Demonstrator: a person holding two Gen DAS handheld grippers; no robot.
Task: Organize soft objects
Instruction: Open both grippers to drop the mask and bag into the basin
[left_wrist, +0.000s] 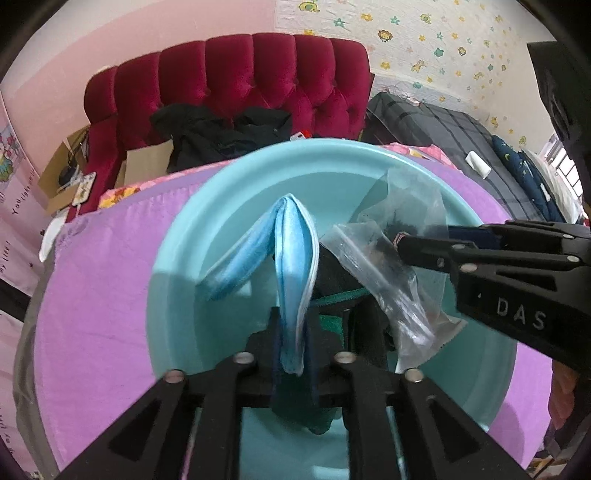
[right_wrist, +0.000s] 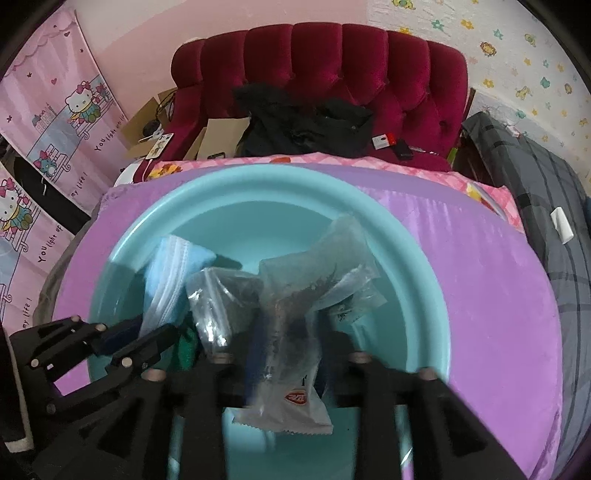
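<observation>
A folded blue cloth is clamped between the closed fingers of the left gripper above the teal basin. A clear plastic packet is pinched by the right gripper, also over the basin, which is set on a purple sheet.

Teal basin interior: far wall and left floor bare, open from above. Centre blocked by blue cloth; right side by clear plastic bag and right gripper. Dark items beneath, possibly more cloth. Purple sheet beside basin unobstructed.
</observation>
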